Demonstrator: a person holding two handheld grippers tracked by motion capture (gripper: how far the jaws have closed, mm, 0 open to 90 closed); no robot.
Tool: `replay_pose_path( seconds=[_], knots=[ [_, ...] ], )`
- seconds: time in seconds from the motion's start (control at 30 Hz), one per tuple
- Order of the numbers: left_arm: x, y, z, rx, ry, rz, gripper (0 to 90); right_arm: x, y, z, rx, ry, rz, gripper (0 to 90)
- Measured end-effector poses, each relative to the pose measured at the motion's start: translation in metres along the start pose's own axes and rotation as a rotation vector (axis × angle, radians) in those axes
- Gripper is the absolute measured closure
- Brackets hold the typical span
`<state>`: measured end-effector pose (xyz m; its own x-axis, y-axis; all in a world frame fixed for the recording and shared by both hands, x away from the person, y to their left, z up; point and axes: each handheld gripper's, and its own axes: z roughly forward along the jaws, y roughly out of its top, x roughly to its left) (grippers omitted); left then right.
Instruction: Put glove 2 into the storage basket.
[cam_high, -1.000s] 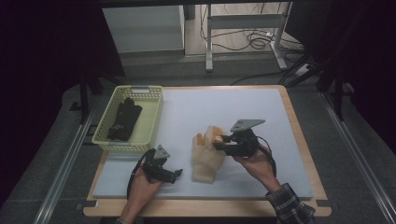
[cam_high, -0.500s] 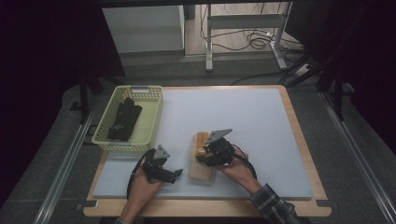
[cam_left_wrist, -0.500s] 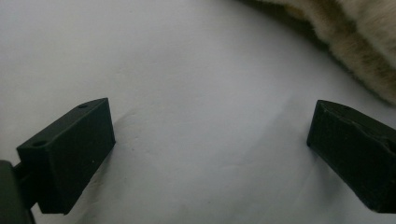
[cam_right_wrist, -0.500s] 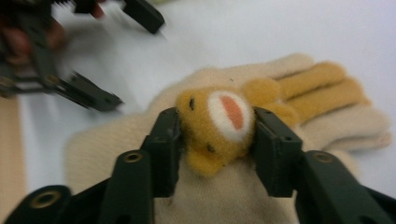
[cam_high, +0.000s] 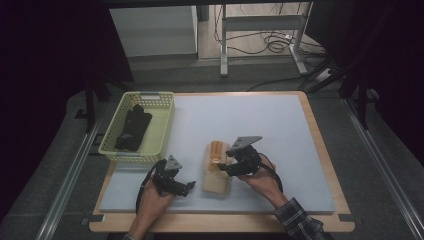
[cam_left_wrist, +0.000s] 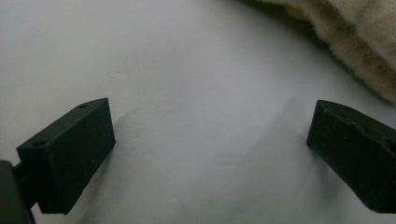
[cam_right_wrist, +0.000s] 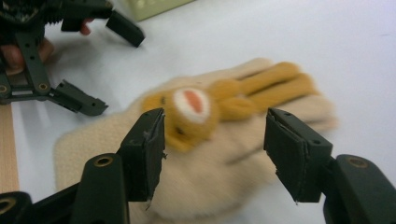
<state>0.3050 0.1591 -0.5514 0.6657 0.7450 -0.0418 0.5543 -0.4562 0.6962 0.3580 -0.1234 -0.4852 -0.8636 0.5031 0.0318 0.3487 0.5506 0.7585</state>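
A cream knitted glove (cam_high: 216, 176) with an orange animal face (cam_right_wrist: 191, 106) lies flat on the pale mat (cam_high: 260, 125), near its front. My right gripper (cam_high: 220, 167) hovers low over the glove. In the right gripper view its jaws (cam_right_wrist: 215, 122) stand apart on either side of the animal face; they have just been opening, and the pads do not press on the glove. Just left of the glove my left gripper (cam_high: 188, 188) rests, open over bare mat (cam_left_wrist: 212, 112), with the glove's fuzzy edge (cam_left_wrist: 359, 42) at the upper right.
A yellow plastic basket (cam_high: 162, 127) stands at the mat's left rear with a black glove (cam_high: 132, 127) inside. A wooden table edge (cam_high: 220, 225) borders the mat at the front. The left gripper (cam_right_wrist: 70, 95) shows at the upper left of the right gripper view.
My right gripper has moved left and down onto the glove. The glove, earlier spread wider with its fingers raised, now lies narrower and flat. The left hand has stayed put.
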Motion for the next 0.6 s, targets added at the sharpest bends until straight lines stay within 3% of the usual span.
replay_pose_path(
  seconds=[0.1,0.13,0.27,0.6],
  knots=[
    [0.0,0.0,0.0,-0.001,-0.001,-0.001,0.9,-0.004,-0.004,-0.008,-0.01,-0.013,0.017,49.9],
    [0.0,0.0,0.0,0.002,-0.001,0.002,0.9,-0.009,-0.011,-0.014,-0.006,-0.021,0.034,59.0],
    [0.0,0.0,0.0,0.002,-0.002,-0.001,0.9,-0.01,-0.025,-0.017,0.027,-0.019,0.042,70.9],
    [-0.001,-0.001,-0.002,-0.009,0.007,0.002,2.3,0.003,-0.061,-0.015,0.057,0.027,0.03,84.5]
  ],
)
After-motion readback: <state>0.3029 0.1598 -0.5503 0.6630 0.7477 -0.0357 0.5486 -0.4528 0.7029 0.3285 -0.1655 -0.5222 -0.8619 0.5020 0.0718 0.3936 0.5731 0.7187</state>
